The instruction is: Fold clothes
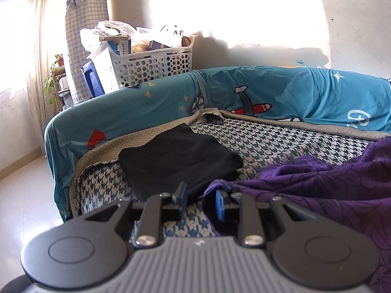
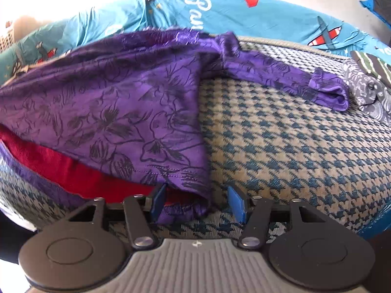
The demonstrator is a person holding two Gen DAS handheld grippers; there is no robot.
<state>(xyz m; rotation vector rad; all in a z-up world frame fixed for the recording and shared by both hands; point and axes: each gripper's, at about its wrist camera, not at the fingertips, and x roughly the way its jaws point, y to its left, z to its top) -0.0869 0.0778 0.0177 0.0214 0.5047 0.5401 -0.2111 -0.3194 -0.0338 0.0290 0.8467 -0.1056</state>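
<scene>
Both grippers sit low at the near edge of the houndstooth sofa seat [image 2: 281,131], and the purple floral garment [image 2: 122,102] lies spread between them. The right gripper [image 2: 198,205] has its 2 blue fingers apart, and the garment's near hem corner droops straight into that gap, right against the left-hand finger. Nothing is pinched there. The left gripper [image 1: 201,201] also stands apart; in its view the purple cloth's edge sits just at the right-hand finger, though whether it actually touches is hard to tell.

The garment's long axis runs away from the right gripper toward the teal sofa back [image 2: 244,12], with 1 sleeve [image 2: 293,80] trailing off to the right, ending just beside a patterned grey piece [image 2: 366,90]. A red garment [image 2: 73,168] peeks from under the purple one.

The right hand looks nearer a usable edge. Bare seat lies open to the right of the hem, room enough to carry a fold across. Left of the left gripper, a black garment [image 1: 176,156] already lies in a neat flat rectangle, near the sofa arm. A white basket [image 1: 146,66] stands beyond.
</scene>
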